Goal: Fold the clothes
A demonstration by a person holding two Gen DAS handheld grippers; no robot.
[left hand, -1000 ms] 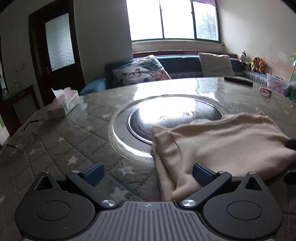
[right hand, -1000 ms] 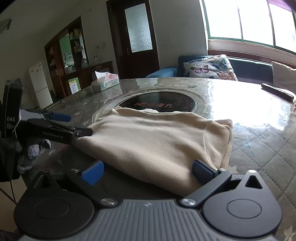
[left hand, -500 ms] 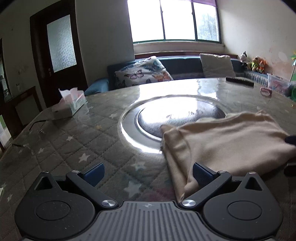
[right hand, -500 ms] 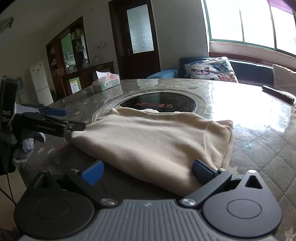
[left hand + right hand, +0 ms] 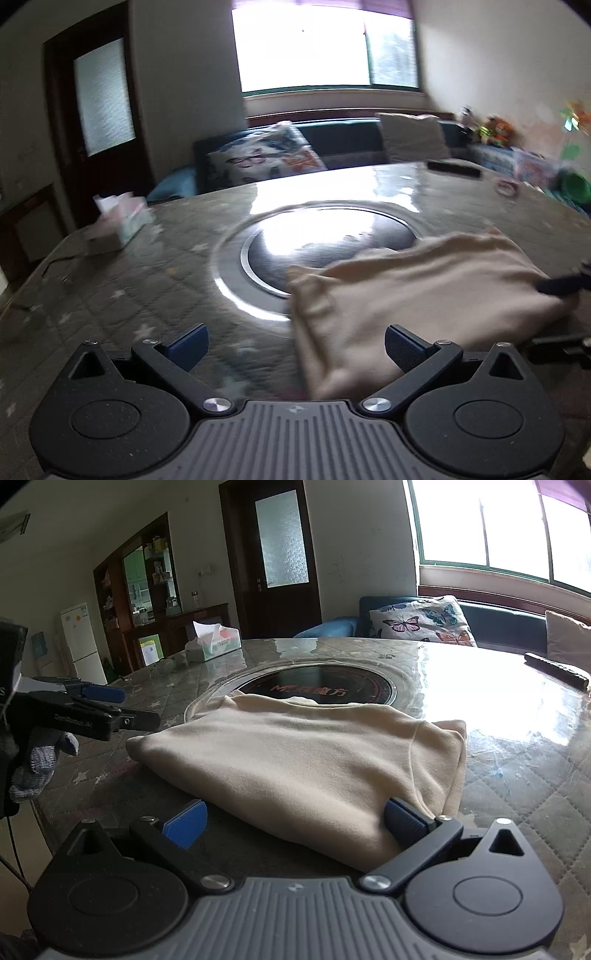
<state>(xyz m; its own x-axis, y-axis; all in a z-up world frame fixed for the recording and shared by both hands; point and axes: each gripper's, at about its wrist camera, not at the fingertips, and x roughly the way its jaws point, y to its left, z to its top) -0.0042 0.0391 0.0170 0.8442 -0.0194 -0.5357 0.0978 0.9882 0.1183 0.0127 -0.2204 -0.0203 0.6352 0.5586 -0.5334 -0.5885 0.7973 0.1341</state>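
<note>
Daylight from a wide window falls across the quilted, glass-topped surface (image 5: pixel 535 775), which has a round dark plate (image 5: pixel 325 686) set in its middle. On the near side of that plate lies the cream garment (image 5: pixel 295 764), folded into a thick, soft rectangle with rounded edges, one seam running down its right part and its far edge overlapping the plate's rim. The right hand-held gripper (image 5: pixel 291 821) stands wide apart at the garment's near edge, holding nothing. The left hand-held gripper (image 5: pixel 295 345) is likewise spread wide and holding nothing, at the garment's left end (image 5: pixel 406 295). A tissue box (image 5: pixel 212 644) sits well apart, and a remote (image 5: pixel 556 670) lies near the far right.
</note>
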